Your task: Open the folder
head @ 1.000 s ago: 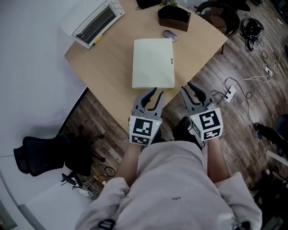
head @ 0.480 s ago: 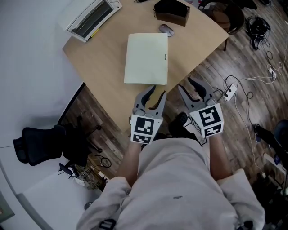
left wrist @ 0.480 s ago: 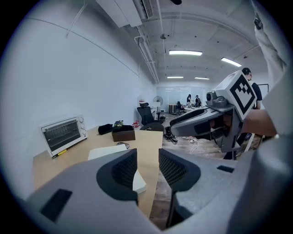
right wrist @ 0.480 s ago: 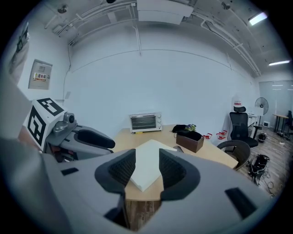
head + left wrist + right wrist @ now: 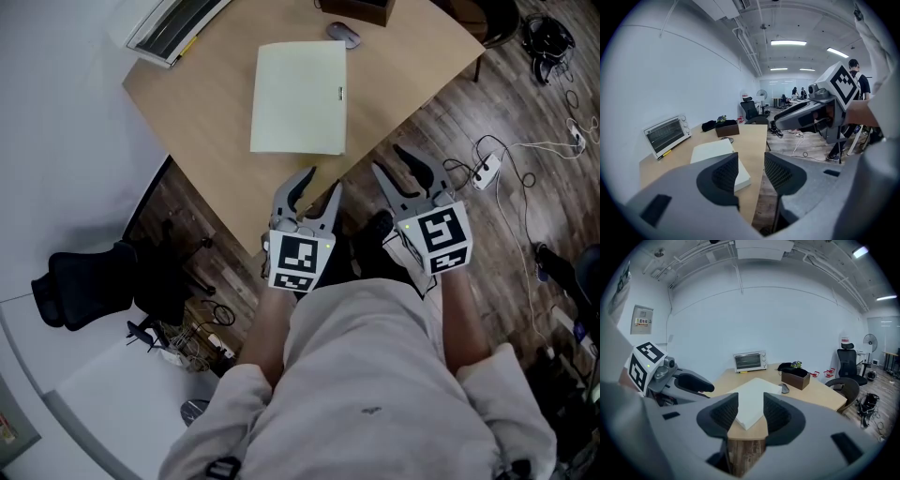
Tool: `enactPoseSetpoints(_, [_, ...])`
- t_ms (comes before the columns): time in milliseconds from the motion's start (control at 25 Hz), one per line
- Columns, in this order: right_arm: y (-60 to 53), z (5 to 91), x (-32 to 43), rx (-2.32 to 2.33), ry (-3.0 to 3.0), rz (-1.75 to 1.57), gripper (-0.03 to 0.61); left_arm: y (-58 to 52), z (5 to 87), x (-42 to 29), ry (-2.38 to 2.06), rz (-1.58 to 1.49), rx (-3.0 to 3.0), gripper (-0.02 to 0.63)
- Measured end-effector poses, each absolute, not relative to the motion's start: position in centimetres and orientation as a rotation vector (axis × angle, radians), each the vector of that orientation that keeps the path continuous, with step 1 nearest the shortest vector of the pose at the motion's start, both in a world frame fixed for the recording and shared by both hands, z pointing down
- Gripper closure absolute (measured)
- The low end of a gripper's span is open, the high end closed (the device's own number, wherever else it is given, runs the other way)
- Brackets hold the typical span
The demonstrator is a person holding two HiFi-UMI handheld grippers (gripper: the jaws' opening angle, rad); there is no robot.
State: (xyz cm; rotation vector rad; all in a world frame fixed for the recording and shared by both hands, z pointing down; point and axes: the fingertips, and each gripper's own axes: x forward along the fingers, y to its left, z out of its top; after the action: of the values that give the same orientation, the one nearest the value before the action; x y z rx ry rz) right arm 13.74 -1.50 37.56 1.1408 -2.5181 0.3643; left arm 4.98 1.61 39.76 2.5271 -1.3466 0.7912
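Observation:
A closed pale cream folder lies flat on the wooden table, with a small clasp at its right edge. It also shows in the left gripper view as the folder and in the right gripper view as the folder. My left gripper hangs at the table's near corner, short of the folder; its jaws are opening with nothing between them. My right gripper is off the table's right edge over the floor; its jaws are opening too, and they are empty. Each gripper view shows its own gripper.
At the table's far end are a toaster oven, a mouse and a dark brown box. A black office chair stands on the floor at left. A power strip with cables lies at right.
Both grippers' jaws have spread wider. Both have sunk a little near the table's front corner, and the folder now shows higher in the head view.

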Motion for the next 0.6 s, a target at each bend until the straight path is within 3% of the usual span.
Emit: enactPoseSetpoints(600, [-4.9, 40.6, 11.0, 1.161, -2.413, 0.406, 0.417, -0.8, 44.7, 1.6, -1.211, 0.998, 2.584, 0.422])
